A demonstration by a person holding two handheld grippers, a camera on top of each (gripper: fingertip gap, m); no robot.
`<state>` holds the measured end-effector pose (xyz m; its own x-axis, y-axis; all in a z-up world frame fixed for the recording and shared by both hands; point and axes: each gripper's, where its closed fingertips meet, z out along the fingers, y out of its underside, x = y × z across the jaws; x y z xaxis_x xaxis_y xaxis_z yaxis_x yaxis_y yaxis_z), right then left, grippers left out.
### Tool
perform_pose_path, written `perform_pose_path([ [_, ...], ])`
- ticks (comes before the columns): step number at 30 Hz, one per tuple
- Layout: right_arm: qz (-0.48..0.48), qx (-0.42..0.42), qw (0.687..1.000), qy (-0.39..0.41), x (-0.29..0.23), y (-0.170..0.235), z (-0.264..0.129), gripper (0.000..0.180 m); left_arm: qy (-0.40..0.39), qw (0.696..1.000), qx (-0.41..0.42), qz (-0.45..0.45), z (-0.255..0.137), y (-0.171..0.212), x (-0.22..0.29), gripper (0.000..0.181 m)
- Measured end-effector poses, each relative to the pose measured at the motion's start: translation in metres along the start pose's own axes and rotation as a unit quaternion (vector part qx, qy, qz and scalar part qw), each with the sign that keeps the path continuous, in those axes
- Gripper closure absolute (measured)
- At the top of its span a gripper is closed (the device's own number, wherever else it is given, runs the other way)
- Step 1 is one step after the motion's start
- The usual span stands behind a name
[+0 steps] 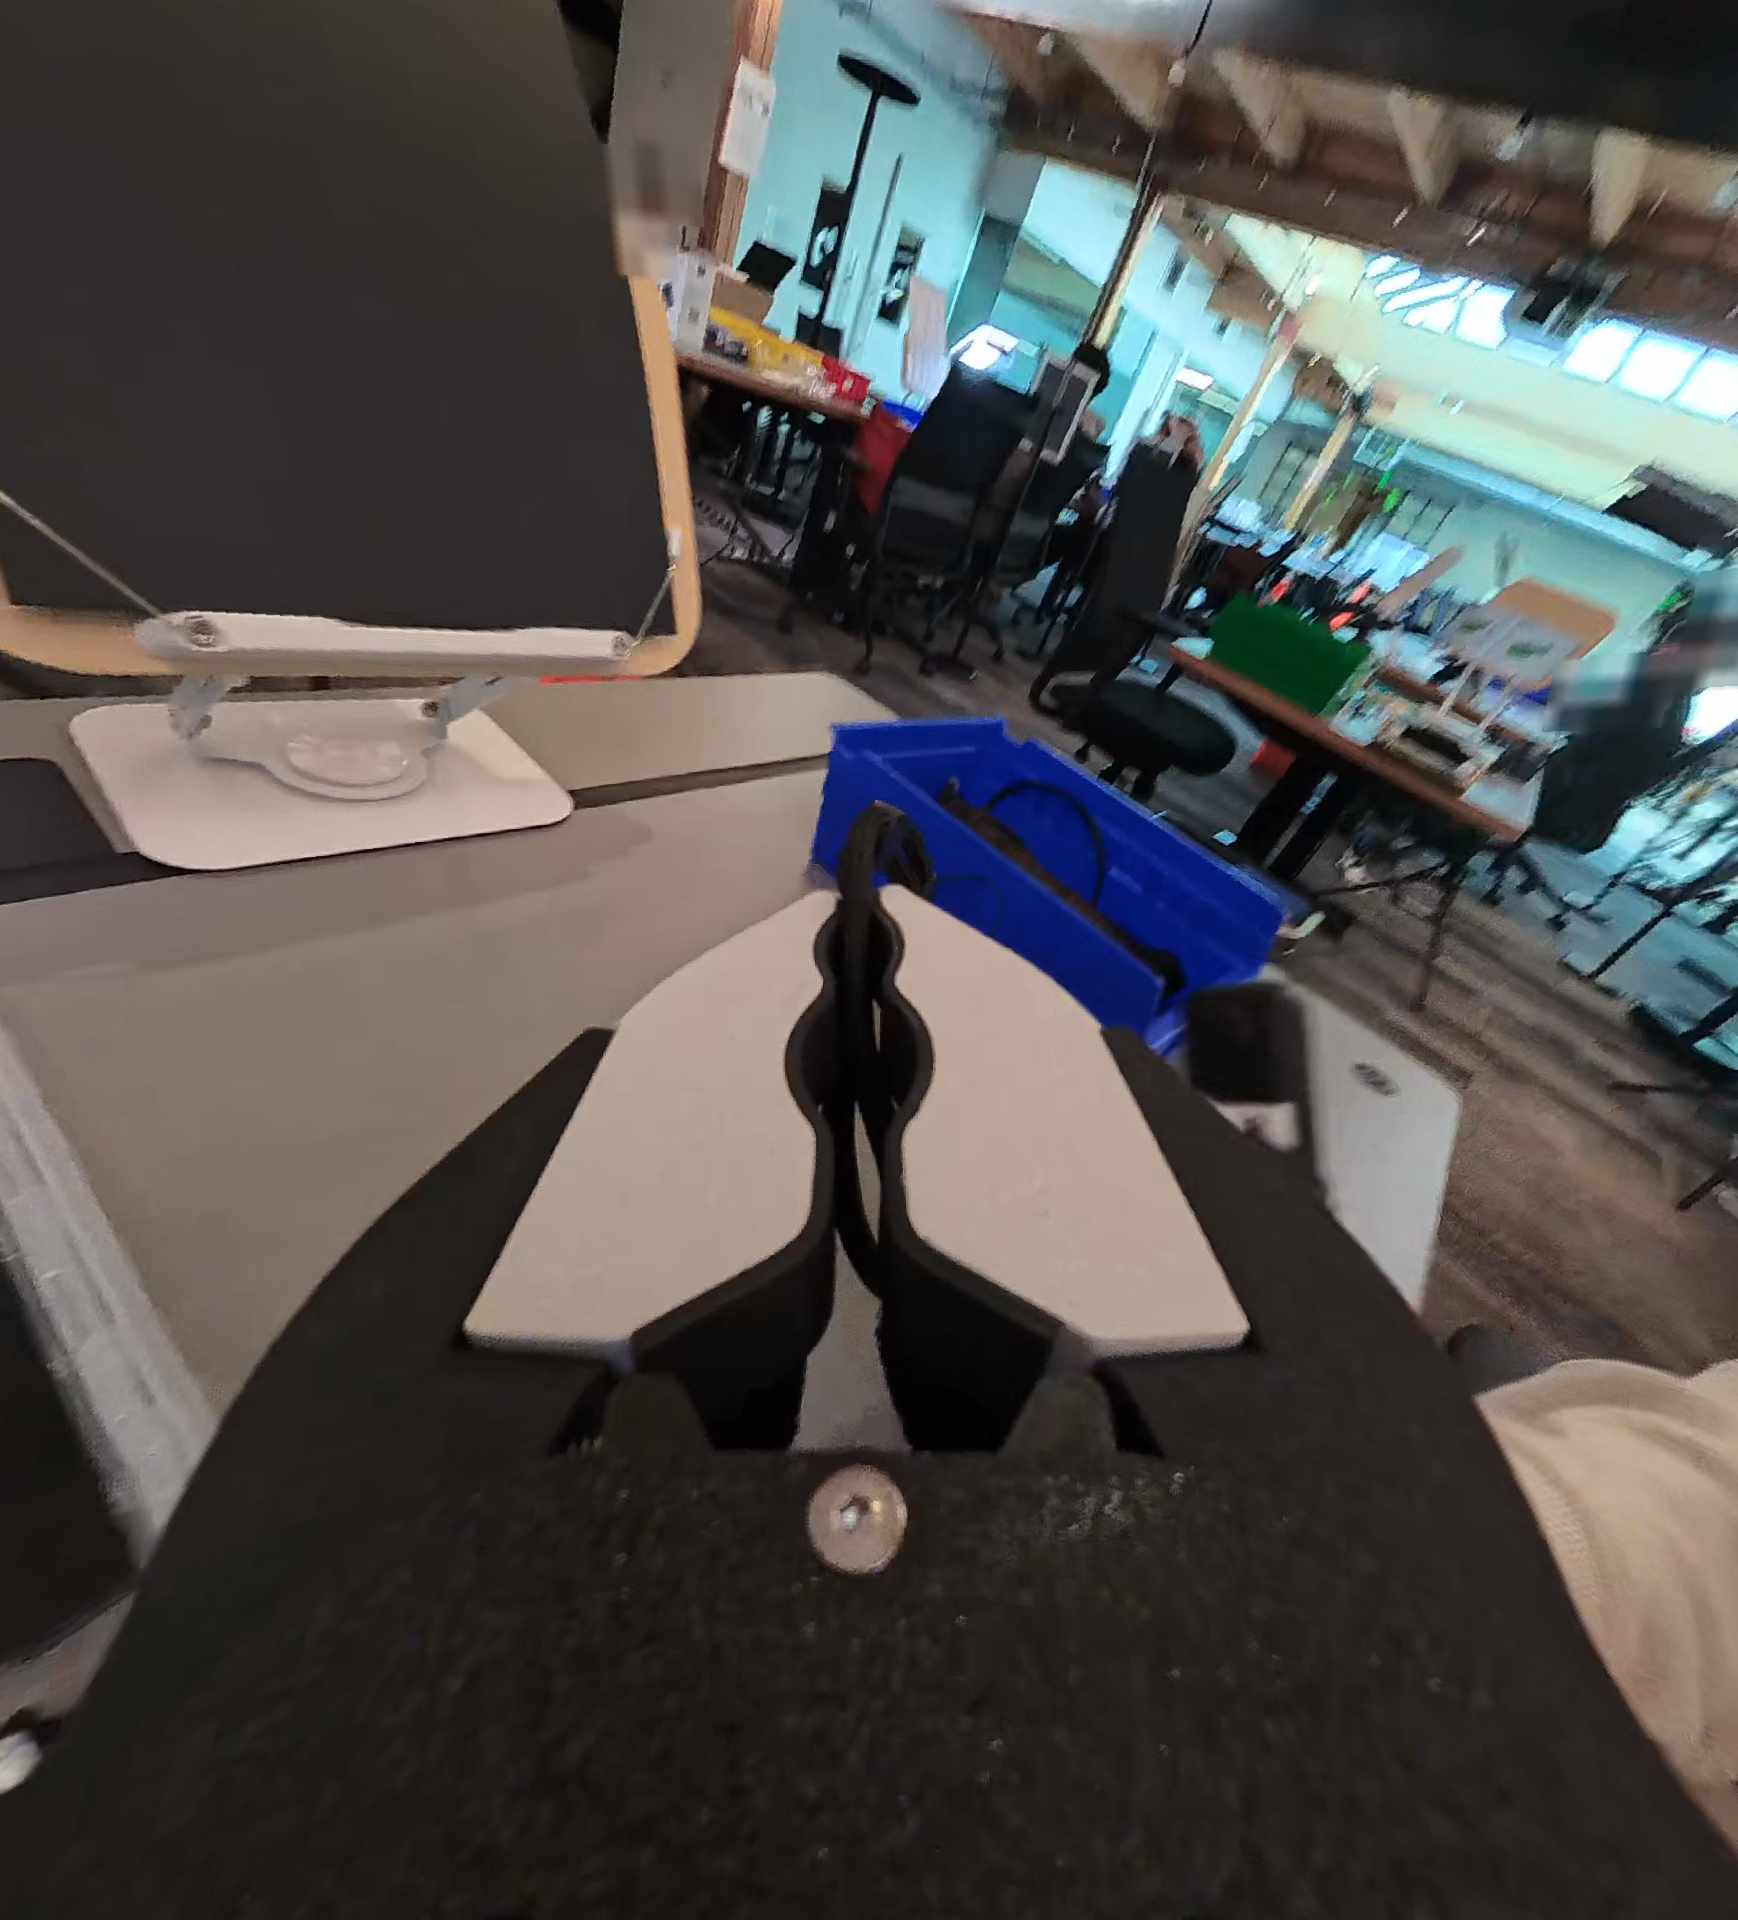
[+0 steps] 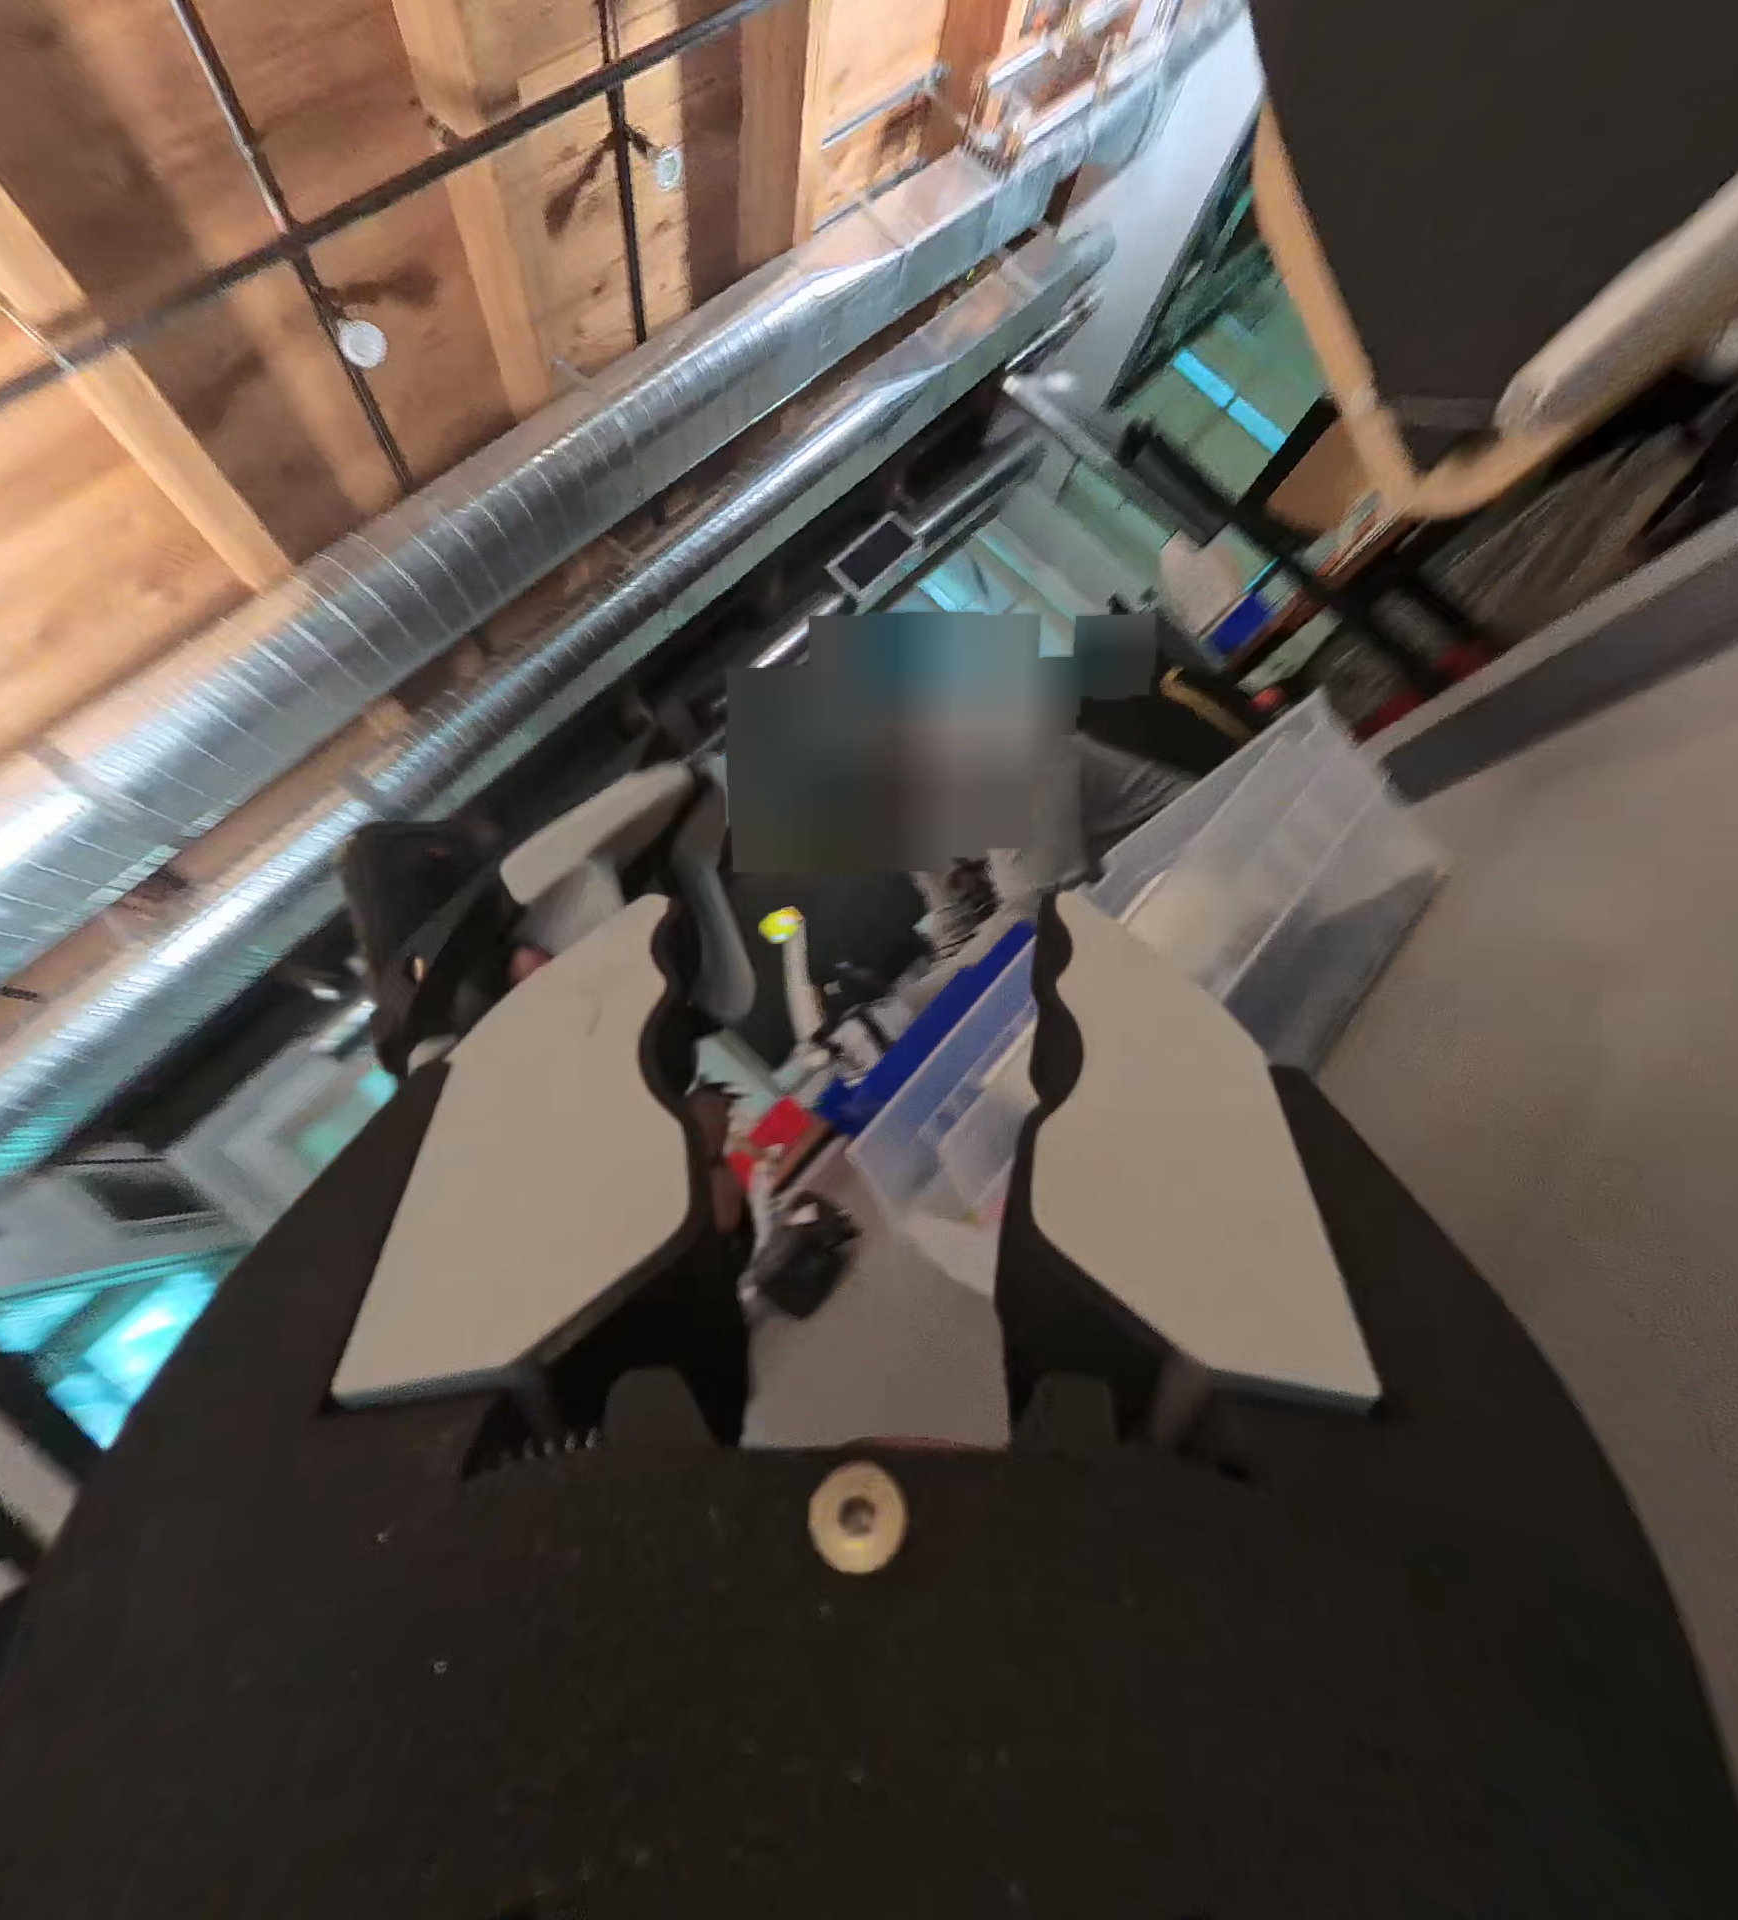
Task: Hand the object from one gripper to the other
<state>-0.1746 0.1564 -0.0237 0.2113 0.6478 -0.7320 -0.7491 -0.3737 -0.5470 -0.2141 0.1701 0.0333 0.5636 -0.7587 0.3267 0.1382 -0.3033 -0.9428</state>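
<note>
The left gripper (image 1: 860, 914) clenches a thin black cable (image 1: 870, 935) upright above the grey desk (image 1: 325, 987) near the blue bin (image 1: 1156, 894), presenting its free end, while the right gripper (image 2: 854, 925) gapes empty, tilted toward the ceiling, apparently ready to receive it.

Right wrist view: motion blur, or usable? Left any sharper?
Right wrist view: background smeared and tilted toward the ceiling ducts, fingers sharp. Left wrist view: fingers and black cable crisp, blue bin clear, room behind blurred.

Two grippers (image 1: 860, 904) (image 2: 849, 914), one black cable (image 1: 863, 997), one blue bin (image 1: 1135, 894), one stand (image 1: 325, 769)
</note>
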Motion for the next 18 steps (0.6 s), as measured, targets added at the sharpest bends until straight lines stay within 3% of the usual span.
perform_pose_path([
  [2, 0.059, -0.02, 0.997, -0.048, -0.01, 0.023, 0.008, 0.112, 0.028, 0.999, 0.007, -0.028, 0.001, -0.001, 0.009, 0.18],
  [5, 0.062, 0.004, 0.994, -0.094, -0.029, 0.012, 0.017, 0.114, 0.061, 0.997, -0.004, -0.055, 0.009, 0.009, 0.022, 0.18],
  [8, 0.023, 0.041, 0.994, -0.098, -0.038, -0.02, 0.013, 0.124, 0.07, 0.996, -0.024, -0.054, 0.018, 0.023, 0.03, 0.18],
  [13, -0.006, 0.084, 0.993, -0.079, -0.028, -0.063, -0.007, 0.169, 0.085, 0.994, -0.062, -0.036, 0.03, 0.042, 0.044, 0.18],
  [18, -0.004, 0.059, 0.996, -0.066, -0.018, -0.068, -0.01, 0.171, 0.093, 0.991, -0.096, -0.015, 0.039, 0.057, 0.053, 0.18],
])
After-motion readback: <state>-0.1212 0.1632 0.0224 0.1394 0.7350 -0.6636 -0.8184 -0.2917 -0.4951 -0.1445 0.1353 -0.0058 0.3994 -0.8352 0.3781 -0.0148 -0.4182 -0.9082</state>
